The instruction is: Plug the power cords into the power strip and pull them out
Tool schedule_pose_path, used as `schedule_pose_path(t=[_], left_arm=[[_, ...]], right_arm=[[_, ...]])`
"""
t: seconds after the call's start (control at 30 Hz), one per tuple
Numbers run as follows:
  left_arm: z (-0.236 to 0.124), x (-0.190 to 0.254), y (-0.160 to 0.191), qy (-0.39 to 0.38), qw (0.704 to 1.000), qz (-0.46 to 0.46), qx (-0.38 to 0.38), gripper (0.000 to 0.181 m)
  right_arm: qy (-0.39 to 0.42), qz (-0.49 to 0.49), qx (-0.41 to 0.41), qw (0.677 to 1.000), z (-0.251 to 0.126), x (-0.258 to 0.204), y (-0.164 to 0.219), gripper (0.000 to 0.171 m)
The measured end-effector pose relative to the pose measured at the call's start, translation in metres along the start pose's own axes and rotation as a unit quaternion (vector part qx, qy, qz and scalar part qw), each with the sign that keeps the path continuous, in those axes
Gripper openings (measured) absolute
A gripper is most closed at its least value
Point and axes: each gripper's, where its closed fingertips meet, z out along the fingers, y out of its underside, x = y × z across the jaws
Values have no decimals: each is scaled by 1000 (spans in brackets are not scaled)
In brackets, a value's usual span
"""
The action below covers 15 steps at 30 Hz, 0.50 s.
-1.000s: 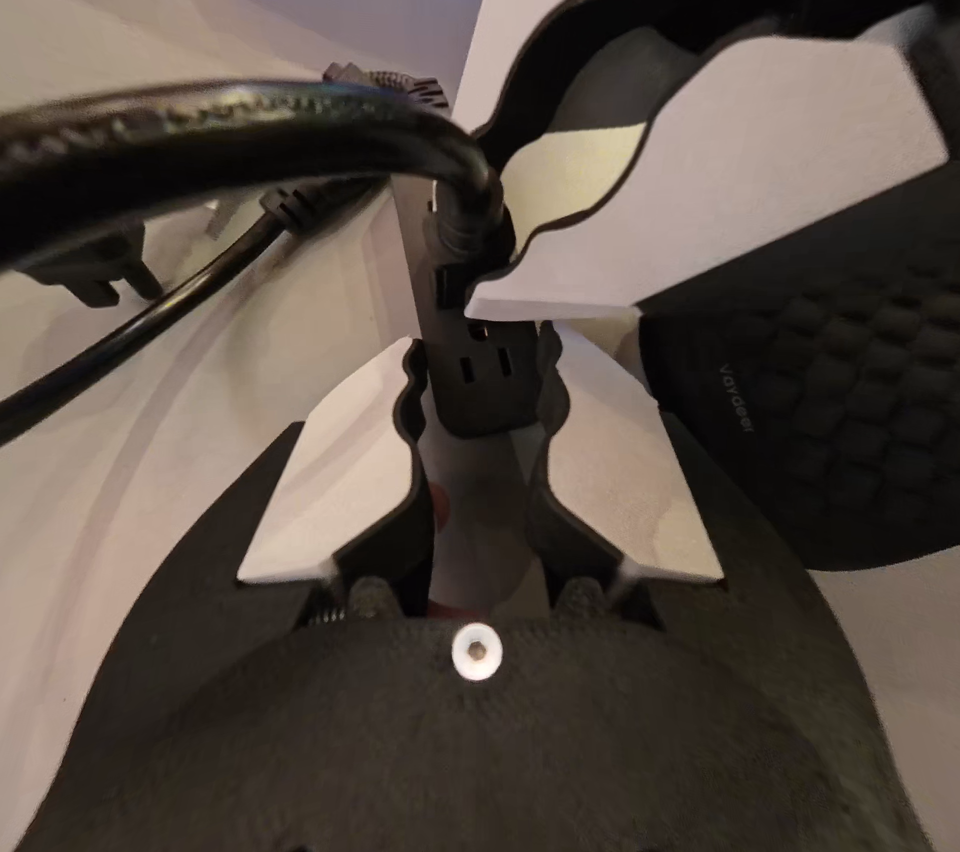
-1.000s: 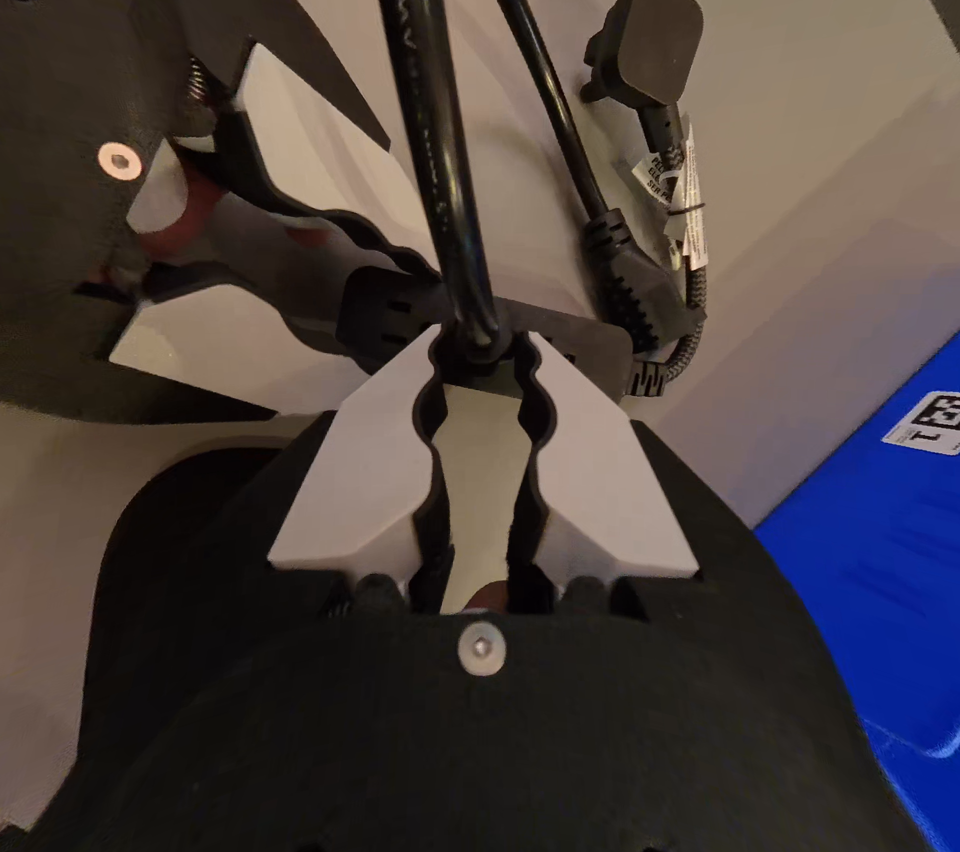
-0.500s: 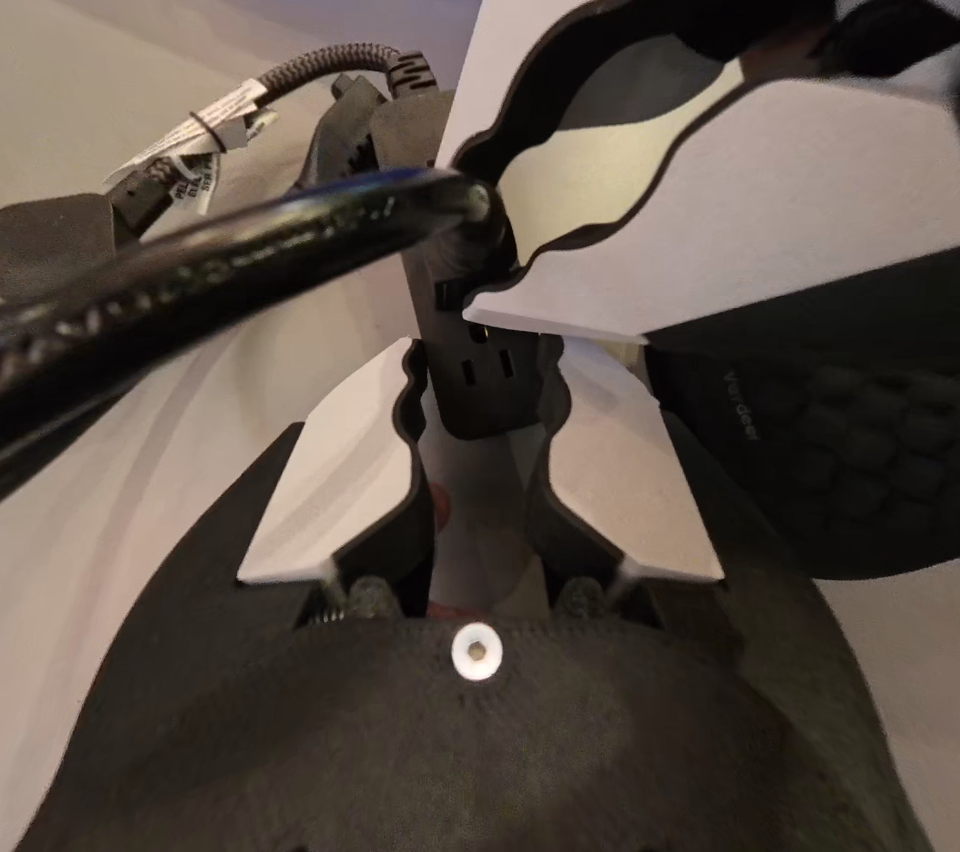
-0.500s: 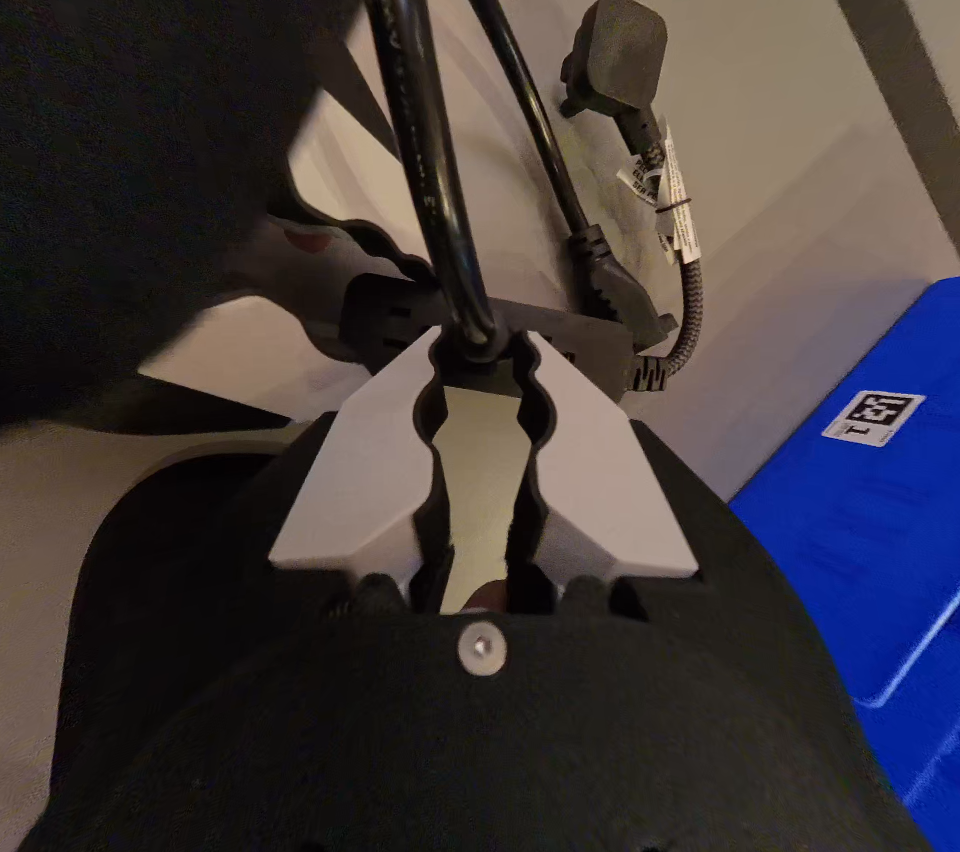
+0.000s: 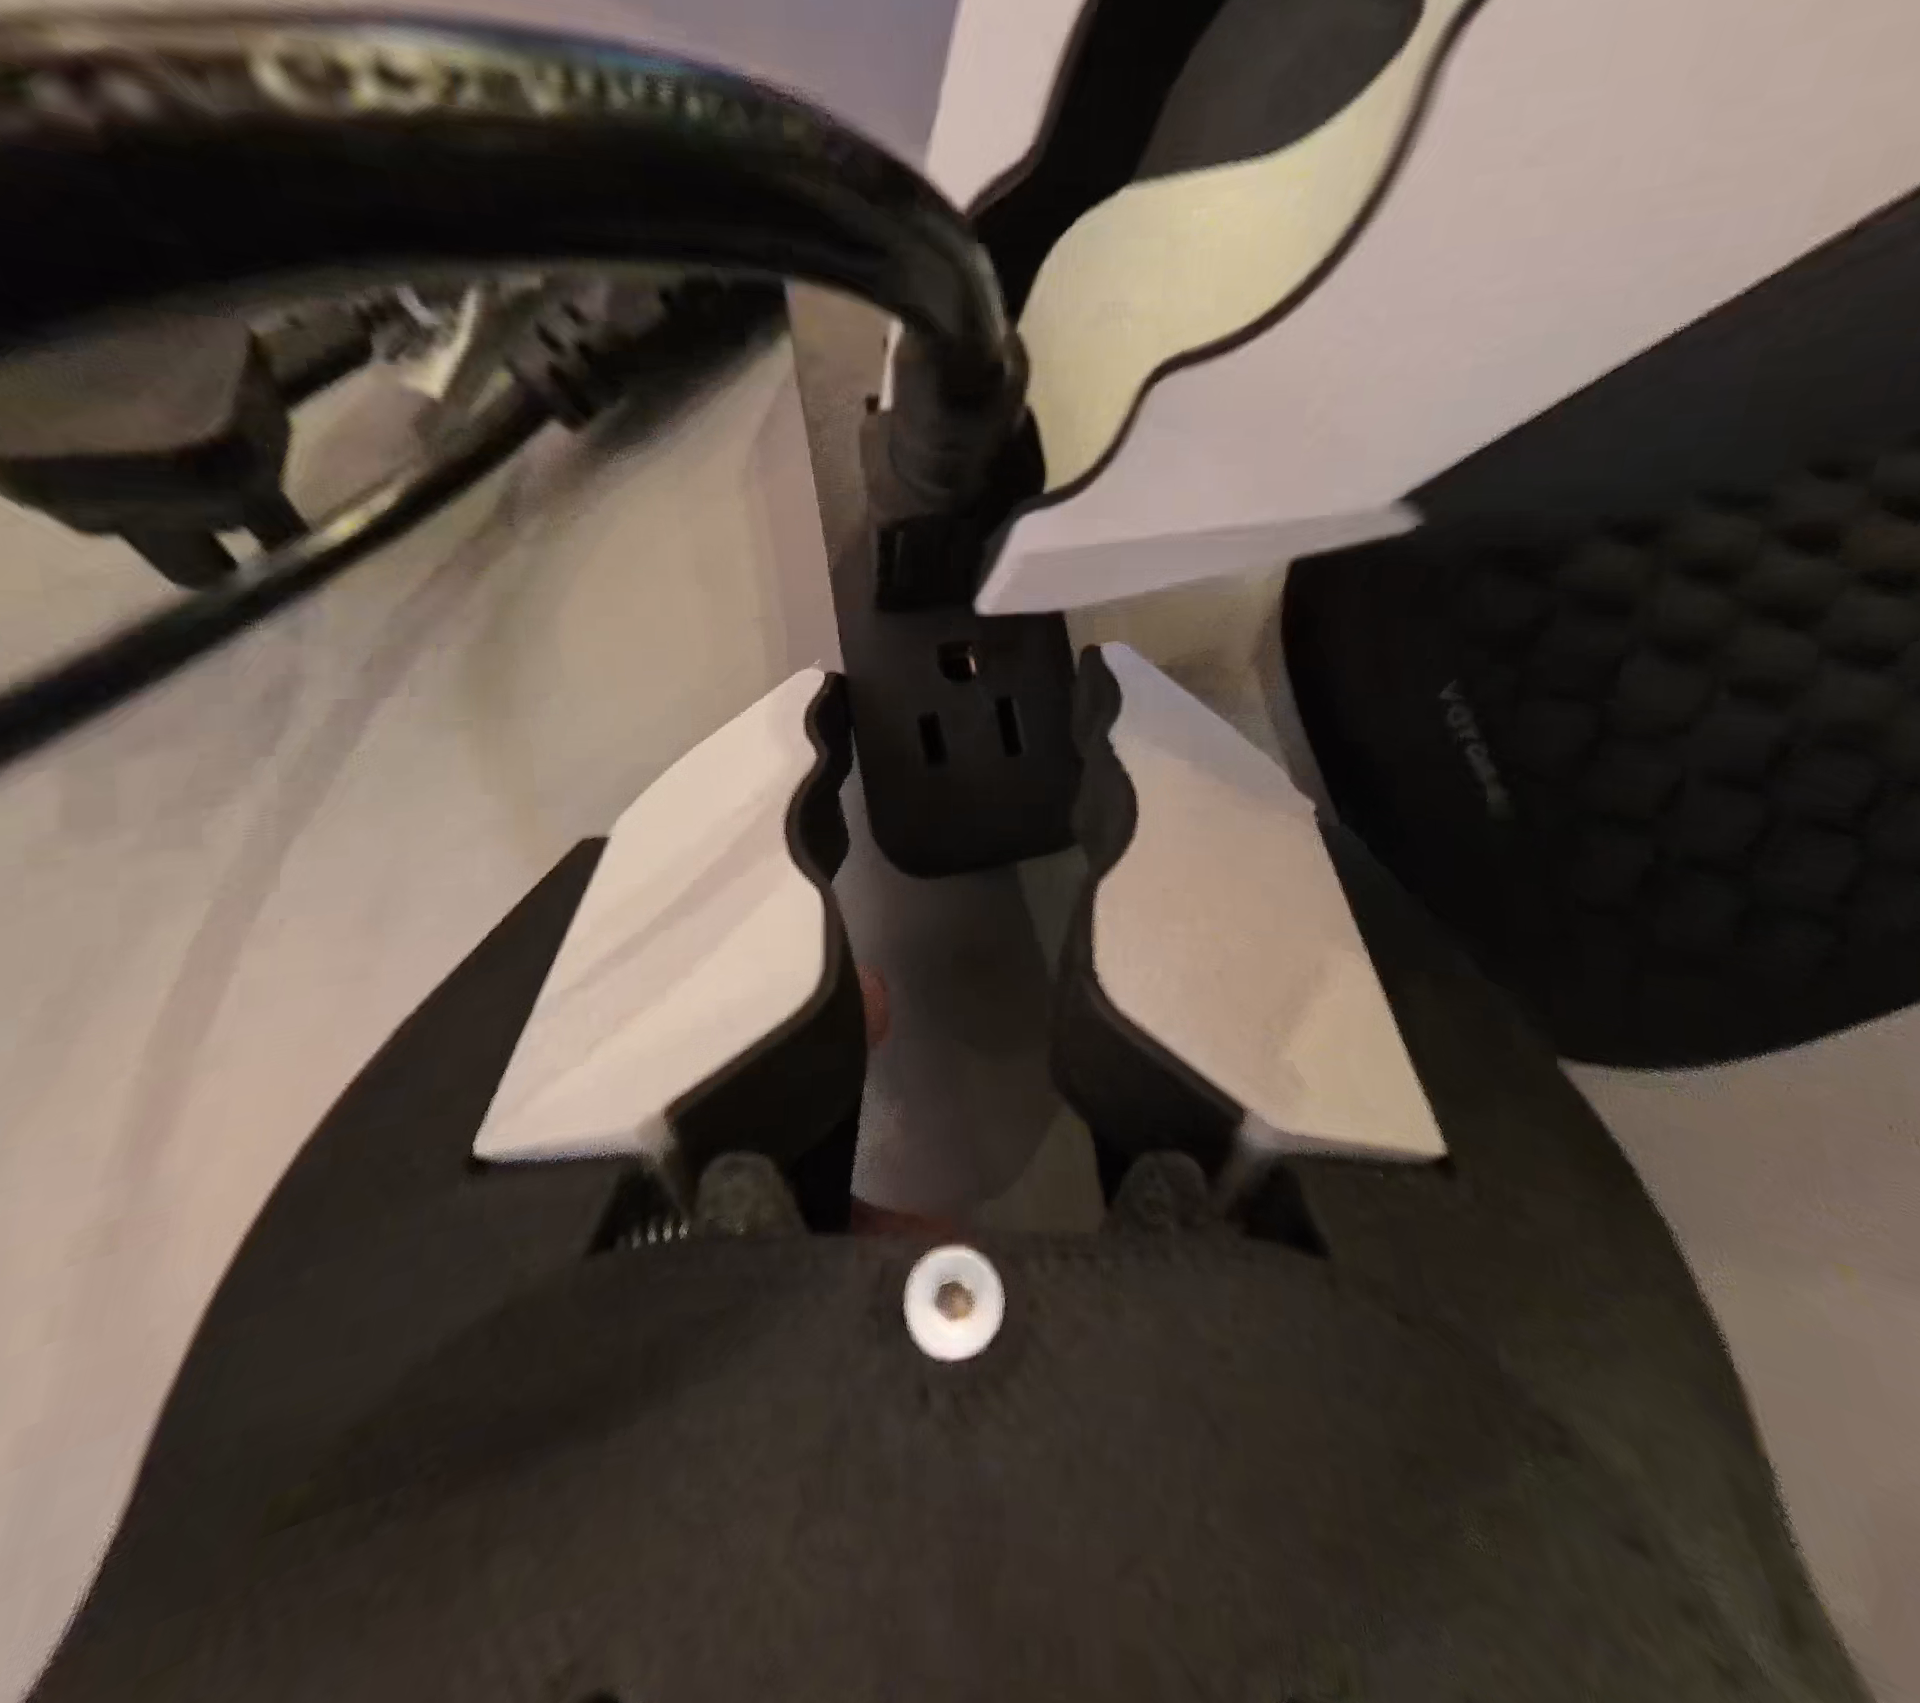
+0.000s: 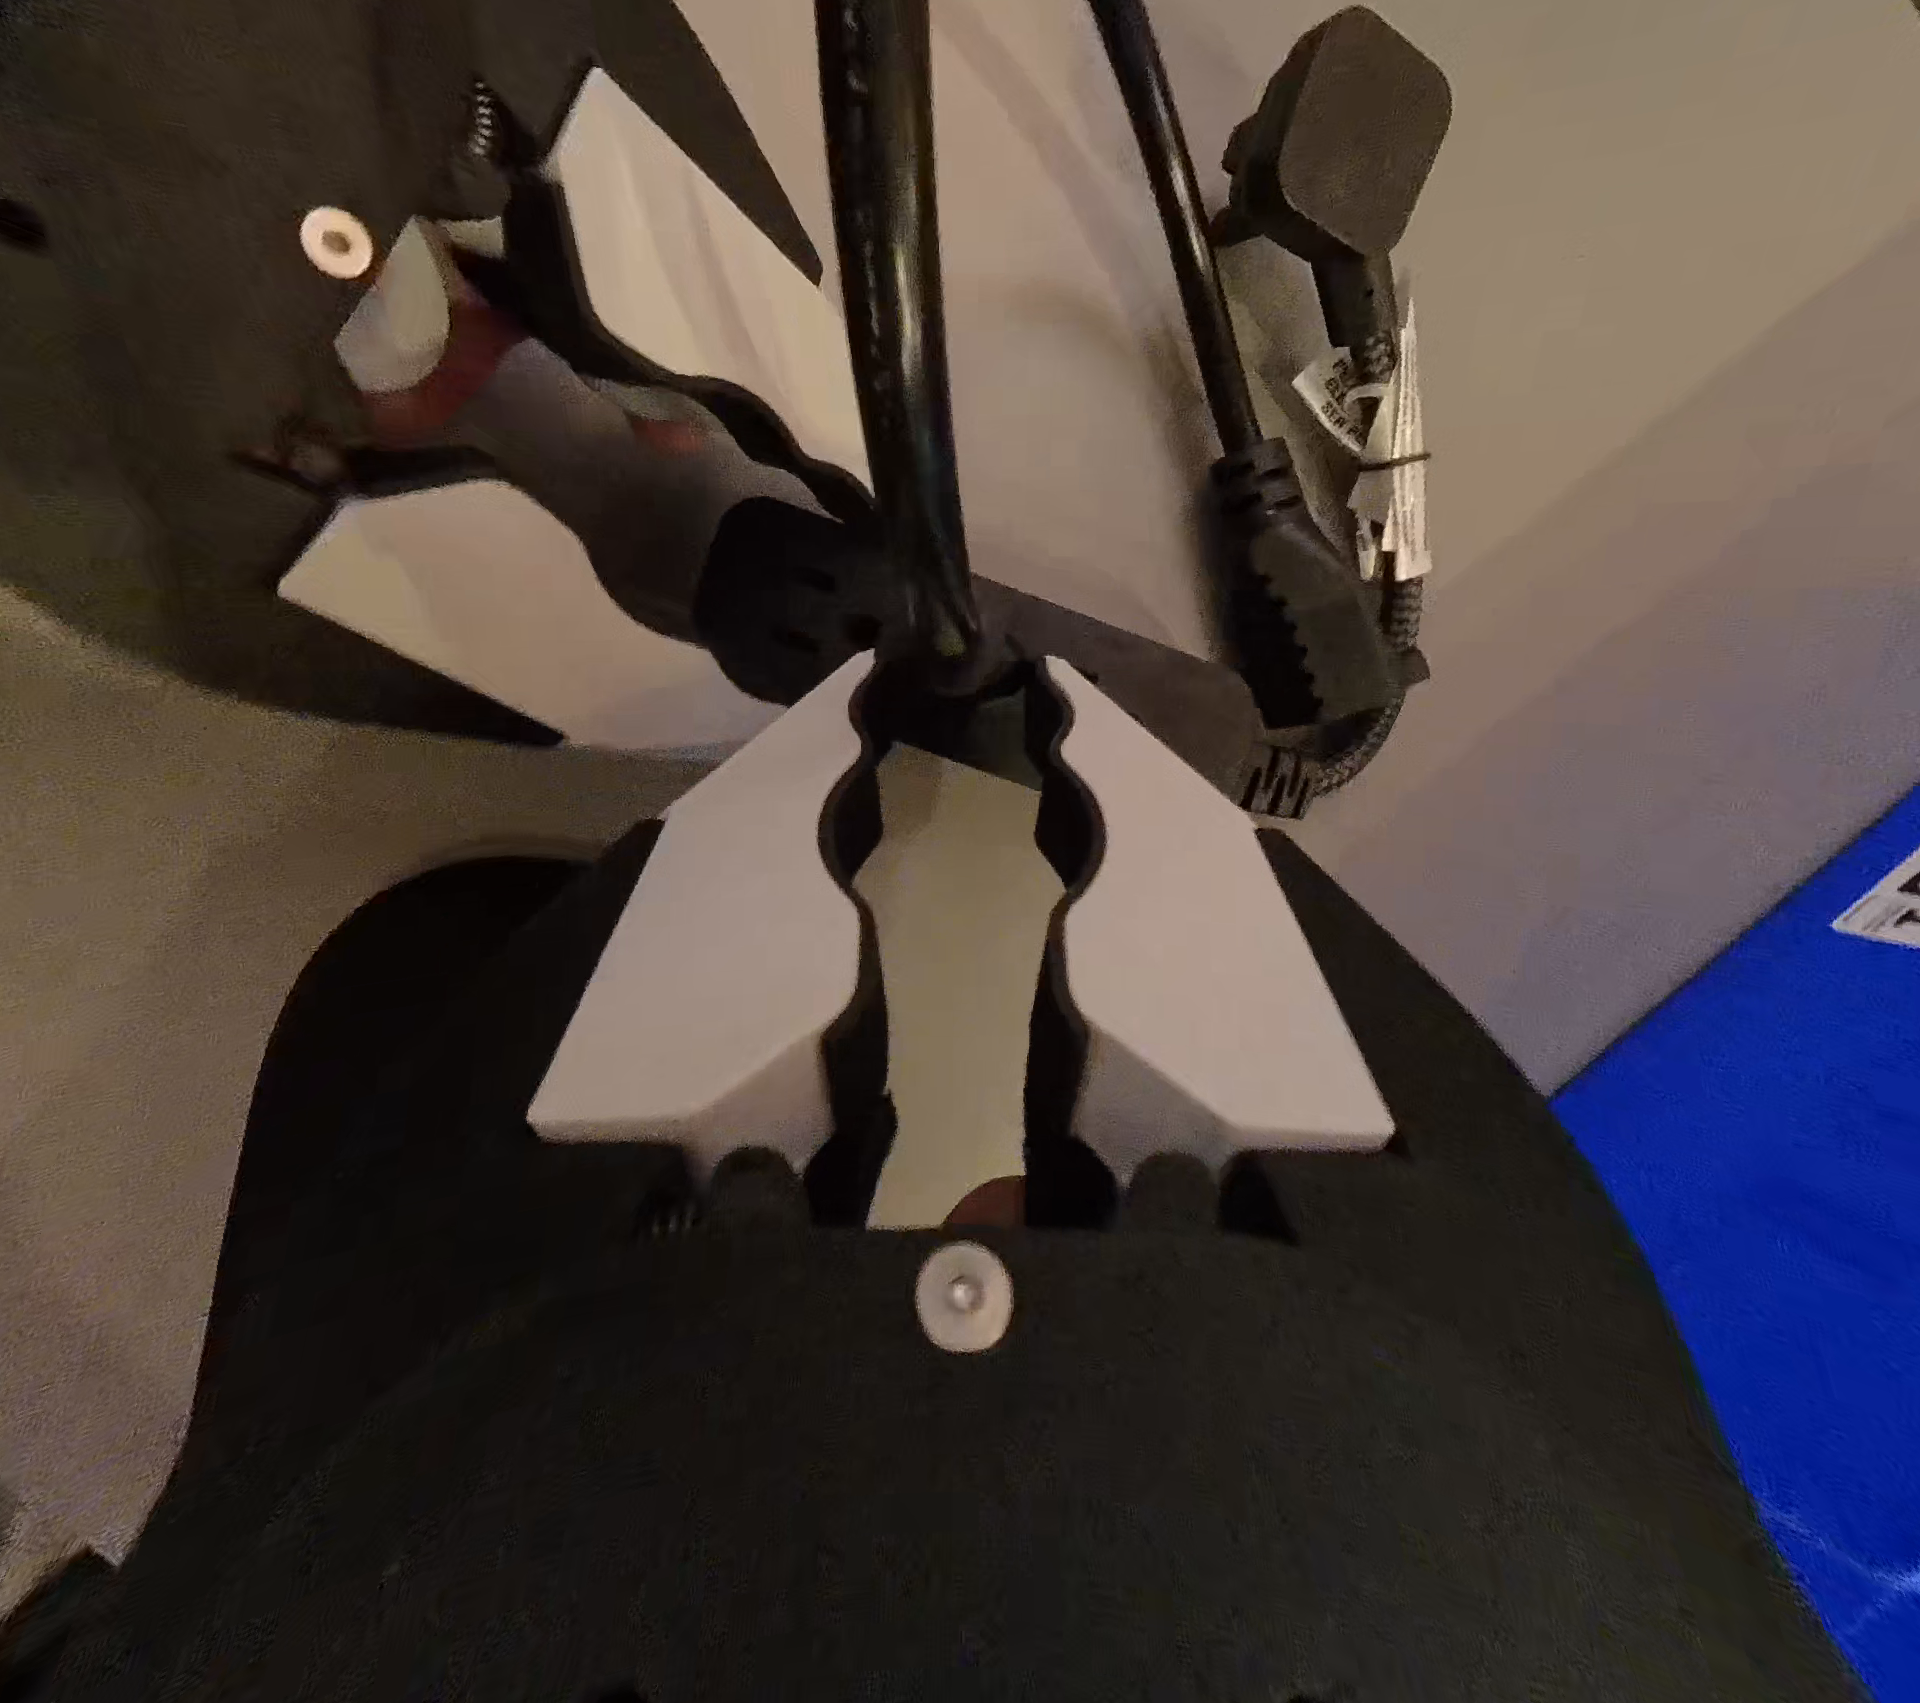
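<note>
The left gripper [image 5: 961, 749] is closed on the free end of the black power strip [image 5: 961, 760], its fingers pressing both side walls just beside one empty three-hole outlet. The strip looks rigid and light, so bracing its end should hold it against a pull. To the right, the right gripper [image 6: 954, 708] is clamped on the moulded plug [image 6: 951, 718] of the thick cord [image 6: 883, 199], seated in the strip; the stiff plug body, not the springy cable, is the place to grip. A second, thinner cord [image 6: 1164, 147] is plugged farther right, beside the strip's braided lead [image 6: 1340, 744] and flat plug [image 6: 1351, 131]: two power cords, one strip, on the pale table [image 6: 1558, 303].
</note>
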Motion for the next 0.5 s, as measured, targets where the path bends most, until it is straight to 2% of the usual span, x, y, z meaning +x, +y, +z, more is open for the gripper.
schedule_pose_path(t=[0.13, 0.3, 0.4, 0.43, 0.5], left_arm=[[-11, 1, 12, 52, 998, 26, -28, 41], [-31, 5, 32, 125, 981, 130, -72, 41], [-37, 3, 40, 150, 973, 152, -89, 41], [-39, 2, 41, 153, 970, 167, -94, 41], [-40, -3, 41, 153, 966, 180, -100, 41]], right_arm=[[-62, -64, 25, 996, -19, -7, -8, 27], [-106, -182, 34, 977, -17, -16, -15, 29], [-151, -226, -24, 962, -2, -28, 5, 29], [-163, -229, -30, 959, 3, -33, 8, 28], [-184, -210, -11, 960, 6, -41, 3, 12]])
